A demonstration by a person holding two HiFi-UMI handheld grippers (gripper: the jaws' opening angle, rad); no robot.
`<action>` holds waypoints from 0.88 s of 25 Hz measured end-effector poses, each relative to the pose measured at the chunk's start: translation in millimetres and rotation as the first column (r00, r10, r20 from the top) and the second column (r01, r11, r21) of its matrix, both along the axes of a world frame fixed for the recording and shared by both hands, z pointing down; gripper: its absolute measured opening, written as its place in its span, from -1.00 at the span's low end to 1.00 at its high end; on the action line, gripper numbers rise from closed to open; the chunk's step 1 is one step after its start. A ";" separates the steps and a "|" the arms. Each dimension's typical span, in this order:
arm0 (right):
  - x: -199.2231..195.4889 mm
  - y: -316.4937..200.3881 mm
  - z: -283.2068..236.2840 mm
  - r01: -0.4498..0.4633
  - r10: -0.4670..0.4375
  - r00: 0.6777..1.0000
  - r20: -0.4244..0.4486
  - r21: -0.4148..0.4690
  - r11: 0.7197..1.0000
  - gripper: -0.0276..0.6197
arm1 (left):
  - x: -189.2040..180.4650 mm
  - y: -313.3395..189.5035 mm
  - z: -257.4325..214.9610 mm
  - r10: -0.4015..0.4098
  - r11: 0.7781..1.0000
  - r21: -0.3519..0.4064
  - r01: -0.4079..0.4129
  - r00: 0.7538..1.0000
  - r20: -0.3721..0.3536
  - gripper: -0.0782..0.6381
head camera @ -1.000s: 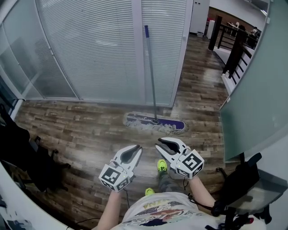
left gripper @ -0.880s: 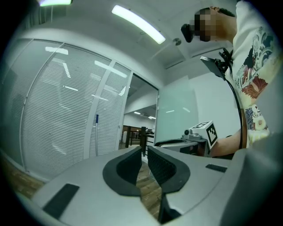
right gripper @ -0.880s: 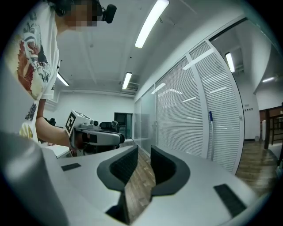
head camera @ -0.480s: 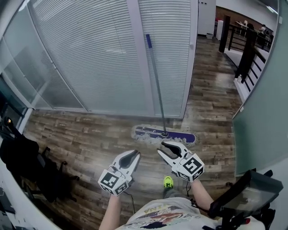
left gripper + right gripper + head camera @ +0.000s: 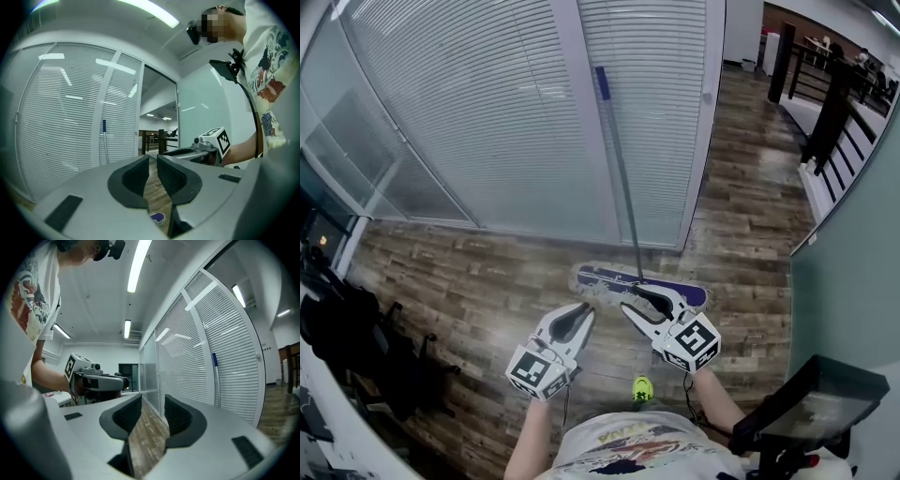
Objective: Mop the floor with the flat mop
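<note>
At the foot of the white slatted glass partition [image 5: 487,112], the flat mop's purple fringed head [image 5: 642,278] lies on the brown plank floor [image 5: 478,281], its slim grey blue-tipped pole [image 5: 619,178] leaning upright — probably light, stiff, slick, best gripped mid-shaft — while left tongs [image 5: 572,317], a slit apart, and right tongs [image 5: 637,297], wider, hold nothing.

floor [image 5: 469,281]: wood-grain planks, faint sheen | flat mop handle [image 5: 620,178]: smooth pale metal, blue plastic tip | mop pad [image 5: 605,277]: purple cloth, fuzzy pale fringe | blinds [image 5: 478,112]: matt white slats | left claw [image 5: 584,308], right claw [image 5: 631,298]: matt grey plastic, ribbed black pads [image 5: 169,176]
</note>
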State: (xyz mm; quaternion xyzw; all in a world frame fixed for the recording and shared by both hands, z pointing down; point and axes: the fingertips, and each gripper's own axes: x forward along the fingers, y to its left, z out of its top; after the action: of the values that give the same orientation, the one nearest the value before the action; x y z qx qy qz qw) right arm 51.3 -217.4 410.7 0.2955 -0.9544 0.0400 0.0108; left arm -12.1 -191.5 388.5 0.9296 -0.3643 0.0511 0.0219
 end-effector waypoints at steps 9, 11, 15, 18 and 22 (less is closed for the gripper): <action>10.3 -86.5 5.7 -0.025 0.025 1.000 0.010 -0.030 0.999 -0.47 | 4.3 -81.0 13.3 -0.005 0.999 -0.051 0.005 1.000 -0.008 -0.65; 8.1 -111.4 5.0 -0.033 0.032 0.999 -0.006 -0.024 0.999 -0.47 | 2.8 -107.4 15.2 0.002 0.999 -0.052 -0.003 1.000 -0.024 -0.61; -7.2 -169.3 5.2 -0.051 0.050 0.997 -0.054 -0.014 0.999 -0.47 | -8.4 -171.8 16.4 0.015 1.000 -0.026 -0.016 0.998 -0.053 -0.55; -20.5 -216.4 3.8 -0.078 0.076 0.993 -0.089 -0.014 0.997 -0.47 | -20.4 -225.1 12.3 0.034 0.999 -0.013 -0.035 0.997 -0.076 -0.55; -39.5 -296.2 -3.5 -0.122 0.119 0.985 -0.124 -0.020 0.992 -0.47 | -44.0 -305.7 -4.3 0.062 0.998 0.028 -0.060 0.994 -0.092 -0.55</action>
State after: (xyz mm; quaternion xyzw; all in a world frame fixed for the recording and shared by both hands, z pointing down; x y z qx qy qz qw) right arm 11.8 -513.6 407.2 0.3545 -0.9317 0.0356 0.0712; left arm -56.1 -497.2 384.2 0.9418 -0.3351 0.0042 0.0256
